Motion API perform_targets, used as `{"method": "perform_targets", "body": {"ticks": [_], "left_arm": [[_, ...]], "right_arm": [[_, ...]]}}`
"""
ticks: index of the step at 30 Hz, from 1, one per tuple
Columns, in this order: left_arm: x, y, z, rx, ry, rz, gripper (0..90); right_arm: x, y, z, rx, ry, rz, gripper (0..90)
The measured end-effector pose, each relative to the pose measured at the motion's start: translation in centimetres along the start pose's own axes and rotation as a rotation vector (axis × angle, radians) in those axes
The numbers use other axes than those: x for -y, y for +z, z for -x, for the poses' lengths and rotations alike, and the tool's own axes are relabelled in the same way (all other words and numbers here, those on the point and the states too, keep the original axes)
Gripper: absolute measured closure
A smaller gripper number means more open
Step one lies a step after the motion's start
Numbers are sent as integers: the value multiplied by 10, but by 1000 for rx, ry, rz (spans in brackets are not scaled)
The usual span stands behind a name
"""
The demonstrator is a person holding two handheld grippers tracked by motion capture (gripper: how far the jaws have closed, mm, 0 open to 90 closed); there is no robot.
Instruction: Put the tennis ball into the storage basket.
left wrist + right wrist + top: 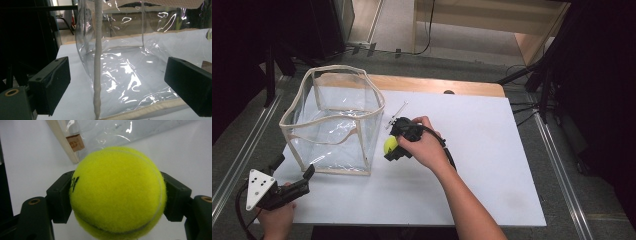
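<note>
Clamping the ball [117, 192] between its two black jaws, the right gripper [393, 148] held it just beside the bag [334, 120] — a clear, soft-walled thing with a cream-taped rim, standing open on the white table [492, 165]. In the right gripper view the pads pressed on opposite sides of the ball, near its widest part, so the hold looked fair; a round felt surface, though, could roll out of flat pads if the wrist tipped sharply or the squeeze eased on the way over. The likelier trouble, in my judgement, was the bag itself. Its near wall rose between the ball and the opening, and the rim sagged unevenly (one side bowed inward in the high view), so a low pass could catch the tape, fold the wall in and shove the whole bag across the table. Nothing steadied it: the left gripper [294, 186] sat near the bag's front corner with its jaws spread wide and empty, the corner seam [97, 60] standing between them but untouched. A drop from too high might also bounce the ball off the springy plastic floor and back out — or tip the light bag over.
</note>
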State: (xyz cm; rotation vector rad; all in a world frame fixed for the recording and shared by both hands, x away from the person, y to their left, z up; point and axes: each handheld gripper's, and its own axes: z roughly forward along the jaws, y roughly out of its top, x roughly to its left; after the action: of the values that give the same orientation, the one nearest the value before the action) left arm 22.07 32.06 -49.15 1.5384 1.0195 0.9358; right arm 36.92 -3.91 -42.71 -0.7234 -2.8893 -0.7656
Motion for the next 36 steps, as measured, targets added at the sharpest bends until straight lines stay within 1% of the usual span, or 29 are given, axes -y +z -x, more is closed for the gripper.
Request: {"method": "perform_targets", "body": {"ticks": [2,5,7,8,10,11,13,18,19,20,21,22,26,27,28,36], "left_arm": [[0,0,0,0,-1,0,69],[0,0,0,1,-2,-1,69],[0,0,0,0,-3,-3,69],[-1,-1,0,1,0,-16,69],[0,0,0,0,-3,-4,69],[0,0,0,0,-3,-4,69],[0,0,0,1,-4,3,69],[0,0,0,1,-4,3,69],[0,0,0,1,-4,3,69],[0,0,0,1,-4,3,69],[0,0,0,1,-4,3,69],[0,1,0,1,-4,5,69],[0,1,0,0,-6,7,69],[0,1,0,0,-6,7,69],[0,1,0,-1,-6,7,69],[0,1,0,-2,-3,3,69]], "right_arm": [[-3,-2,0,4,-19,6,237],[-6,-5,-1,4,-16,3,237],[-9,-8,-1,0,-30,11,237],[-10,-10,-2,4,-27,12,237],[-12,-14,-2,9,-30,10,237],[-13,-15,-3,7,-22,13,237],[-15,-19,-3,10,-33,13,237],[-18,-27,-3,16,-40,19,237],[-19,-31,-3,19,-40,27,237],[-20,-33,-3,22,-40,23,237],[-20,-33,-3,22,-40,23,237],[-21,-37,-2,20,-43,36,237],[-22,-43,-1,10,-35,41,237],[-24,-47,-1,19,-38,40,237],[-25,-49,0,15,-42,40,237],[-32,-61,0,32,-52,44,237]]}}
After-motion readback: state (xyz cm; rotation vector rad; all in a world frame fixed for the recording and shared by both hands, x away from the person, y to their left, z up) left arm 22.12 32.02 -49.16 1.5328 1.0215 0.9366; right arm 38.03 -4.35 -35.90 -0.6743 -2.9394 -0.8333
